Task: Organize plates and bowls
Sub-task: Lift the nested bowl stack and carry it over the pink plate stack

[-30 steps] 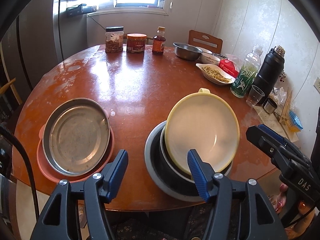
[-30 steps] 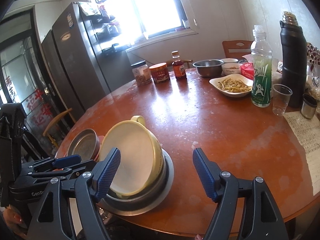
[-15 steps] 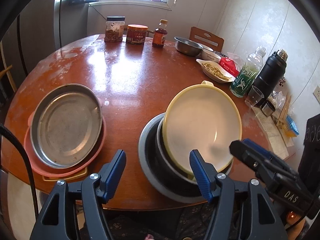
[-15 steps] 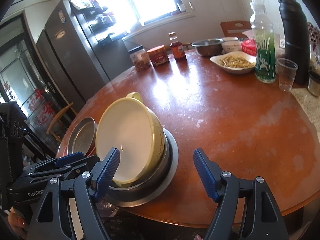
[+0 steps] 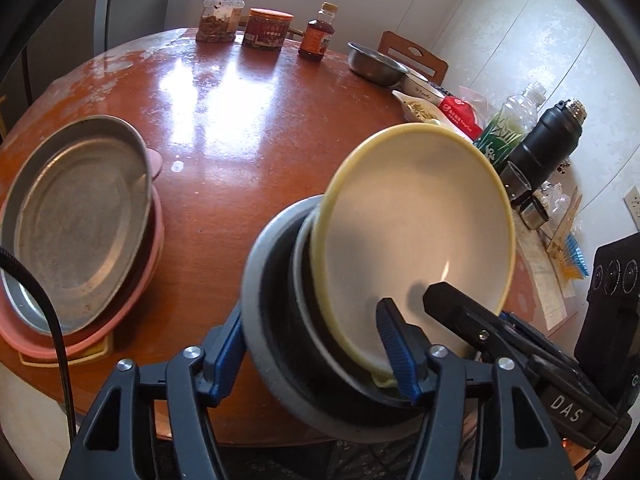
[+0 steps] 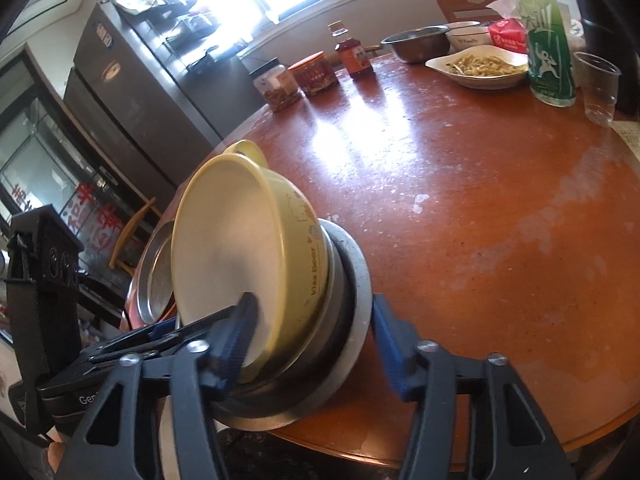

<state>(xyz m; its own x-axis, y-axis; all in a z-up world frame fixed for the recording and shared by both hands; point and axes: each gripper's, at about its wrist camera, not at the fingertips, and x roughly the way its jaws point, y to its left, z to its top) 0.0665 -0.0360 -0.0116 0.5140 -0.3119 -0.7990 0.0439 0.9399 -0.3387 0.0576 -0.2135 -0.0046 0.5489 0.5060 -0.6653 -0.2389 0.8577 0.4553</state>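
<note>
A yellow bowl (image 5: 412, 216) (image 6: 228, 240) leans tilted inside a steel bowl that sits in a wider grey metal bowl (image 5: 264, 280) (image 6: 358, 280) at the table's near edge. My left gripper (image 5: 312, 348) straddles the near wall of this stack, one finger outside the grey bowl, the other inside the yellow one; its jaws are closing. My right gripper (image 6: 312, 328) straddles the stack's other side the same way, jaws closing. To the left, a steel plate (image 5: 76, 224) (image 6: 156, 272) lies on a pink plate (image 5: 132, 304).
Two jars (image 5: 264, 28) and a sauce bottle (image 5: 318, 34) stand at the far edge. A steel bowl (image 5: 374, 64), a dish of noodles (image 6: 480, 66), a green bottle (image 6: 550, 52), a plastic cup (image 6: 600, 88) and a black flask (image 5: 548, 144) crowd the right side.
Both grippers have come down and forward onto the bowl stack, so that their fingers now straddle its walls. The right gripper's jaws have narrowed markedly, the left's slightly.
</note>
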